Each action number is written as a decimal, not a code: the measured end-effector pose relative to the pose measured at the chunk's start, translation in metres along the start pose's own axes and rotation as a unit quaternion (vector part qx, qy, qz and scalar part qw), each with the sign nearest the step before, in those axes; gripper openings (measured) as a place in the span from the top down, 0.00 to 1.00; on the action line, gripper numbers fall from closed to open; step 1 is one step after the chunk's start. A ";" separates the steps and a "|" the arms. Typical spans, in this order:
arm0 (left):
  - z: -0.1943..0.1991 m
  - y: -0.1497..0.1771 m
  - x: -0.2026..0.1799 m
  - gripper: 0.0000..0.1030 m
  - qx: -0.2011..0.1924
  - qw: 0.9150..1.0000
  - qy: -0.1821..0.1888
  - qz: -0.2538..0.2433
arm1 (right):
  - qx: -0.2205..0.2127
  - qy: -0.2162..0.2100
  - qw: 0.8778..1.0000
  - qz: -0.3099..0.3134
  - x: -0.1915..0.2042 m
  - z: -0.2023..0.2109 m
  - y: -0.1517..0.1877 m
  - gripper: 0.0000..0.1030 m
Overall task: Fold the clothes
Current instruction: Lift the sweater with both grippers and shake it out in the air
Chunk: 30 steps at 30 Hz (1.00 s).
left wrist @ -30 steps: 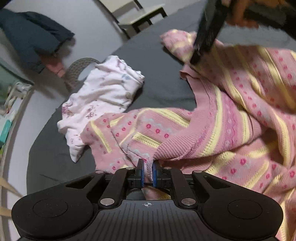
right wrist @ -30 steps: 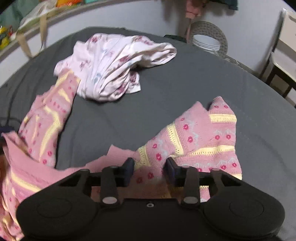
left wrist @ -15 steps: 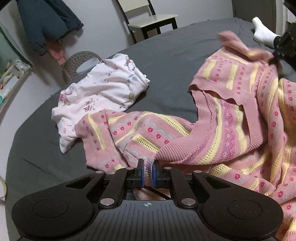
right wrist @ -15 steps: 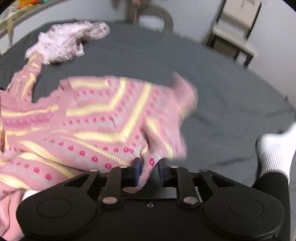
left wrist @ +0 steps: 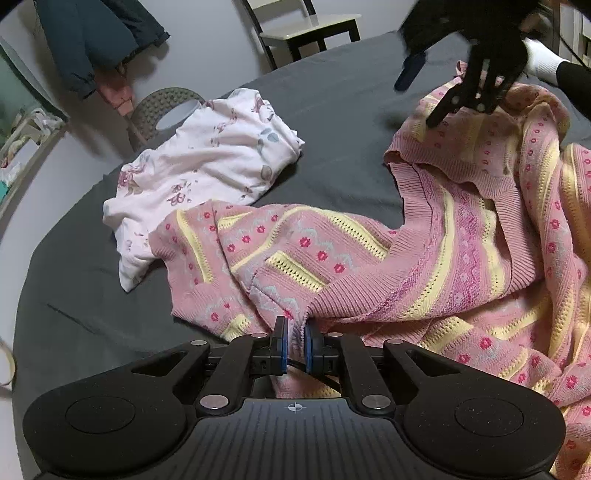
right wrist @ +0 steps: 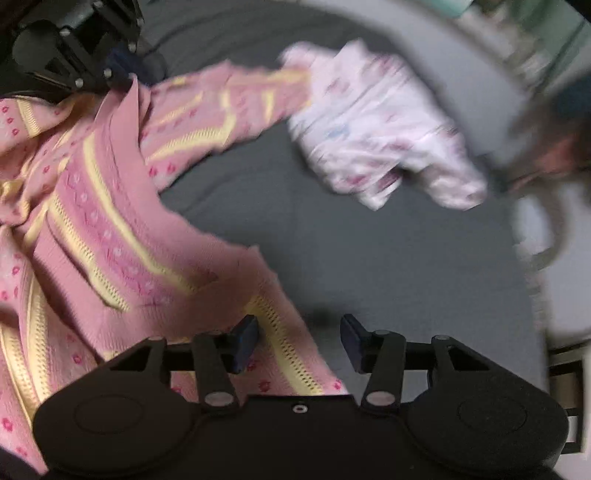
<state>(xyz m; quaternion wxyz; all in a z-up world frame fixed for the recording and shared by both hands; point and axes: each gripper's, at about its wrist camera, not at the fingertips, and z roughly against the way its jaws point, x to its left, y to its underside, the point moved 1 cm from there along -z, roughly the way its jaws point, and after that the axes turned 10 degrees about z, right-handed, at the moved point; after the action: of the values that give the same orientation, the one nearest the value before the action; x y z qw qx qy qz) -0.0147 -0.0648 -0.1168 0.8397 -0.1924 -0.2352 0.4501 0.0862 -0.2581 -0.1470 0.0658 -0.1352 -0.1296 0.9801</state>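
A pink knit sweater (left wrist: 443, 236) with yellow stripes and red flowers lies rumpled on the dark grey bed sheet (left wrist: 332, 110). My left gripper (left wrist: 294, 334) is shut on a ribbed edge of it near the bed's front. My right gripper (right wrist: 298, 338) is open just above the sheet, and a fold of the sweater (right wrist: 110, 229) lies under its left finger without being pinched. The left wrist view shows the right gripper (left wrist: 424, 96) hovering over the sweater's far corner. The right wrist view is blurred by motion.
A white floral garment (left wrist: 207, 166) is bunched on the sheet to the left, touching the sweater's sleeve. Past the bed stand a woven basket (left wrist: 166, 110), a chair (left wrist: 306, 33) and a hanging dark jacket (left wrist: 92, 40). A person's white-socked foot (left wrist: 543, 62) rests at the far right.
My right gripper let go of the sweater corner and opened, then swung round toward the left gripper. That corner now lies on the sheet. My left gripper kept its hold.
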 end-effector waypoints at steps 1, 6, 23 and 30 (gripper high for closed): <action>0.000 -0.001 0.000 0.91 0.001 1.000 0.000 0.000 | 0.009 -0.022 1.000 -0.005 -0.005 -0.007 -0.002 0.53; -0.002 -0.003 0.003 0.91 0.002 1.000 0.004 0.008 | 0.012 -0.108 0.991 -0.079 -0.025 -0.023 -0.002 0.74; 0.091 -0.025 0.032 0.91 -0.243 0.955 -0.089 0.145 | -0.150 0.548 0.793 -0.219 0.169 0.229 0.026 0.93; 0.197 -0.063 0.034 0.91 -0.398 0.900 -0.088 0.153 | -0.175 0.686 0.674 -0.208 0.222 0.316 0.014 0.93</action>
<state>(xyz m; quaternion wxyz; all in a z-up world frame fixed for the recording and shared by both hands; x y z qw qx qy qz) -0.0689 -0.0470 0.0852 0.5896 -0.5036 -0.4354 0.4574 -0.2158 -0.3095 0.0880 0.3133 -0.7486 -0.2421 0.5318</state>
